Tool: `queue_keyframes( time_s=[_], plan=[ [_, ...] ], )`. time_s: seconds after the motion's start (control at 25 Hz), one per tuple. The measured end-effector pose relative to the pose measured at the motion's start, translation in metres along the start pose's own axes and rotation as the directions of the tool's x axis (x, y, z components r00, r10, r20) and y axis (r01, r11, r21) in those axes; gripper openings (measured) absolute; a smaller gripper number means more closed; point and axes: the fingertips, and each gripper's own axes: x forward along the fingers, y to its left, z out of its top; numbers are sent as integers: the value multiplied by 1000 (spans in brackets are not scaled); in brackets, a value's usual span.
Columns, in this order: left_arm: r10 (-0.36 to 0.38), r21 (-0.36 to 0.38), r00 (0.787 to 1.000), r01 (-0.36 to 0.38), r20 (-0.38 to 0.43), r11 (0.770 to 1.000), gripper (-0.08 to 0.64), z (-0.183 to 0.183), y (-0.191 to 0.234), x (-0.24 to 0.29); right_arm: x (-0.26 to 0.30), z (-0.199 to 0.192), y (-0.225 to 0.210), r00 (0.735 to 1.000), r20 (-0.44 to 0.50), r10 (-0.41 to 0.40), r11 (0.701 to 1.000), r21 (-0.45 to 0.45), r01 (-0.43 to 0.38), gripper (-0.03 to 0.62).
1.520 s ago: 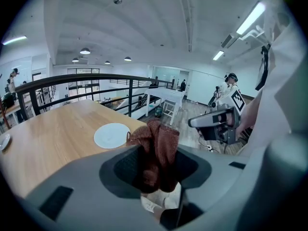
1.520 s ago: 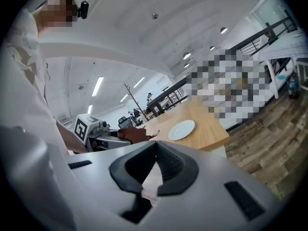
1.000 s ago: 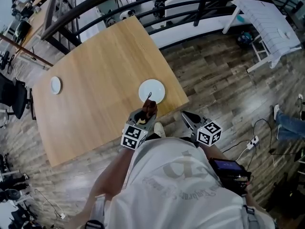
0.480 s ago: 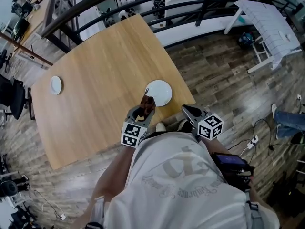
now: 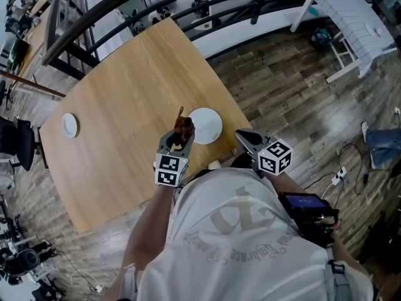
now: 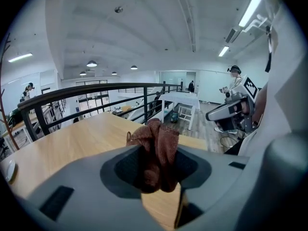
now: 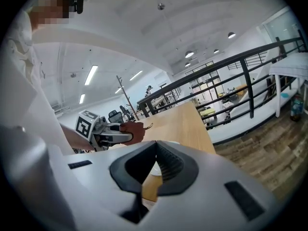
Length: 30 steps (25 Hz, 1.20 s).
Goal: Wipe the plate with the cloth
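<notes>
Head view: a person stands at the near edge of a wooden table (image 5: 119, 99) with a gripper in each hand, forearms bent forward and close to the body
Small dish (image 5: 69, 125): at the far left of the table, well apart from the work
Left gripper (image 5: 180, 133): clenched on the cloth, held above the table and pointing away from the person, just left of the plate
Cloth (image 5: 183, 126): brown, bunched between the jaws with a loose fold standing out past the tips; I judge it soft and light, so it will fold under pressure and needs a firm pinch in the middle of the bunch, as it has now
Cloth and plate: just beside each other; whether they touch I cannot tell
Plate (image 5: 207, 125): white and round, lying flat near the table edge in front of the person, between the two grippers; probably stiff, smooth and breakable, and it may slide under wiping, so the rim is the place to steady it
Right gripper (image 5: 242, 137): jaws together with nothing between them, near the right of the plate at the table edge, not touching it
</notes>
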Motion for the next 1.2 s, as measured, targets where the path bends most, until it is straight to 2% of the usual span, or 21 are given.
queue_keyframes(
  time_s=[0.36, 0.52, 0.64, 0.76, 0.84, 1.0, 1.2],
  plan=[
    [8, 112, 997, 0, -74, 994, 169, 24, 9, 52, 15, 8, -38, 1000, -14, 25, 999, 45, -24, 12],
    [-27, 169, 987, 54, -159, 984, 169, 19, 4, 73, 17, 8, -50, 1000, -15, 23, 997, 77, -22, 13],
    [-56, 232, 972, 110, -228, 966, 169, 17, -6, 96, 15, 4, -60, 1000, -16, 18, 994, 104, -16, 12],
    [-43, 339, 958, 142, -283, 930, 169, 19, -10, 118, 10, 0, -70, 1000, -21, 8, 992, 123, -6, 12],
    [-49, 379, 951, 168, -305, 910, 169, 20, -13, 130, 6, -3, -76, 1000, -24, 0, 991, 135, 3, 13],
    [-80, 397, 935, 223, -345, 890, 169, 16, -19, 146, 0, -8, -86, 999, -26, -20, 988, 154, 24, 12],
    [-77, 403, 920, 242, -385, 882, 169, 7, -15, 145, -4, -6, -93, 999, -11, -40, 985, 170, 42, 14]
  ],
)
